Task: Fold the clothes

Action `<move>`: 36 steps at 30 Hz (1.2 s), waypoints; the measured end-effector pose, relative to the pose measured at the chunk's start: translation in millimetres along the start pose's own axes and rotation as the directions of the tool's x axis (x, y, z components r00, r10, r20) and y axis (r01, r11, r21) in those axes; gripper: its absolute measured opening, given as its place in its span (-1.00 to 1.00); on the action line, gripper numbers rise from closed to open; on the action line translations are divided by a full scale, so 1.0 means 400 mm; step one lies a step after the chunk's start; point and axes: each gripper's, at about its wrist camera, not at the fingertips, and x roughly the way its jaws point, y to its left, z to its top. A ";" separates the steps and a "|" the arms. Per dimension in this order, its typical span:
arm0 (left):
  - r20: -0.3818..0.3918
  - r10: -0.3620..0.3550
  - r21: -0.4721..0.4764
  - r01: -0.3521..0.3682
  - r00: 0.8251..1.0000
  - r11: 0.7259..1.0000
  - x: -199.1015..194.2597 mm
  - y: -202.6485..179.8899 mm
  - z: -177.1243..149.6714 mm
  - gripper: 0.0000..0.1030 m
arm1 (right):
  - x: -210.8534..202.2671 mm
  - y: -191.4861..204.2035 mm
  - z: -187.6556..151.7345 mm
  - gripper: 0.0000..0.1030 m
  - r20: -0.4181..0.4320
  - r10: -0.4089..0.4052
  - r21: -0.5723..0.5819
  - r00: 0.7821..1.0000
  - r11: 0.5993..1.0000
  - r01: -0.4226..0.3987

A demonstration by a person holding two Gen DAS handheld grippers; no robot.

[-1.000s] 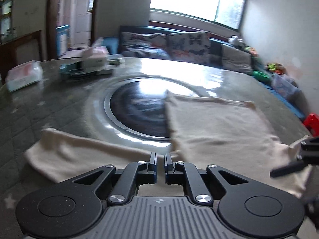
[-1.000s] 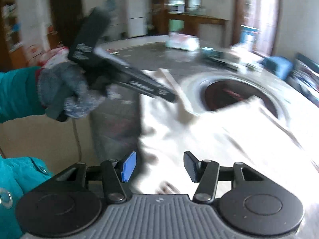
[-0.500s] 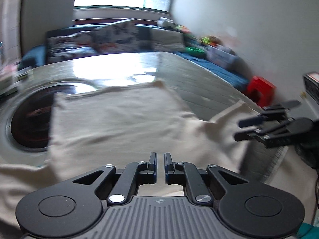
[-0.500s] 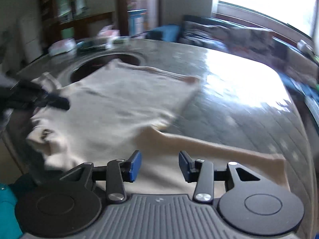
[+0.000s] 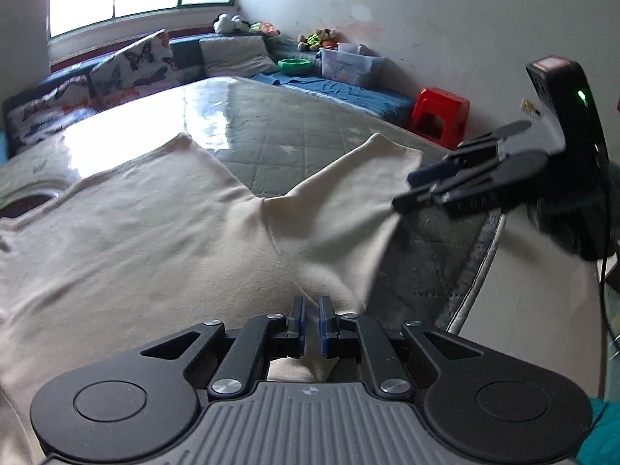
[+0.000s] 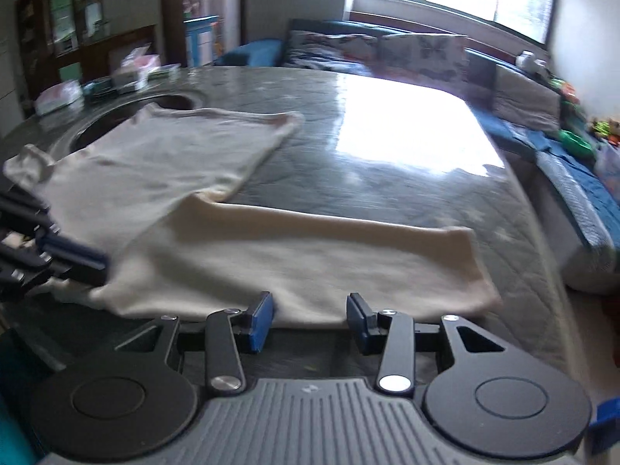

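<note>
Left wrist view: cream long-sleeve top [image 5: 155, 240], soft knit, lies spread flat on the desk [image 5: 294, 124], a glossy round surface under a quilted, star-printed clear cover. Left tool [image 5: 309, 323] has its jaws pinched together on a fold of the top's near edge; fabric shows between and below the blue pads. One sleeve [image 5: 348, 190] angles up toward the right tool [image 5: 410, 190], which hovers beside it at the desk's rim. Behind: red plastic stool [image 5: 440, 114], clear storage bin [image 5: 350, 66], contents unclear.

Right wrist view: right tool [image 6: 308, 319] has its jaws standing apart, nothing pressed between the pads; the sleeve [image 6: 310, 255] lies straight across the desk [image 6: 407, 147] just beyond the tips. Top's body [image 6: 162, 162] lies flat further back, partly over the dark recessed disc [image 6: 170, 102]. Left tool [image 6: 77, 259] meets the fabric at left edge.
</note>
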 end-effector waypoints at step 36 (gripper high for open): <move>0.028 -0.018 -0.049 0.019 0.999 0.999 0.002 0.011 0.034 -0.43 | -0.049 -0.215 0.004 -0.92 0.171 -0.248 0.466 0.954 0.873 0.143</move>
